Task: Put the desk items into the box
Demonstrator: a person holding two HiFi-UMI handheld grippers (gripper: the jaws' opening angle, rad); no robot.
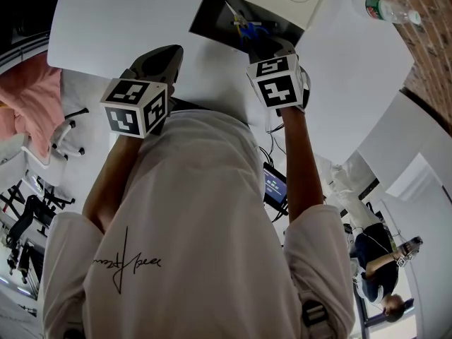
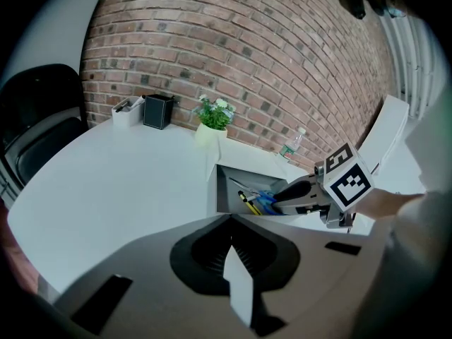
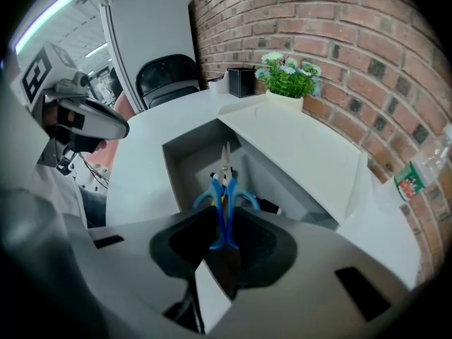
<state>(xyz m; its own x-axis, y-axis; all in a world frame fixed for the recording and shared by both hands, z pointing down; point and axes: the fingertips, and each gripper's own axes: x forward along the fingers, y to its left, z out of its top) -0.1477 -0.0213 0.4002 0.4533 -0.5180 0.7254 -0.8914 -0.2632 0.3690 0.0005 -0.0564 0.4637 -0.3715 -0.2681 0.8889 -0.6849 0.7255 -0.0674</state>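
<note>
An open white box [image 3: 185,162] stands on the round white table [image 2: 106,182], its lid [image 3: 304,147] folded back. My right gripper [image 3: 226,240] hangs over the box, shut on the handle ends of blue-handled pliers [image 3: 224,189] whose tips point into it. In the head view the right gripper [image 1: 272,46] is at the near rim of the box [image 1: 212,13]. A yellow-and-black pen [image 2: 247,202] and blue items [image 2: 267,202] lie inside the box. My left gripper [image 2: 233,254] hovers over the table left of the box with nothing between its jaws; its opening is unclear.
Along the brick wall stand a potted plant [image 2: 214,115], a black pen cup [image 2: 158,110] and a white holder [image 2: 127,110]. A water bottle [image 3: 424,164] stands right of the box. A black chair [image 3: 168,76] sits beyond the table.
</note>
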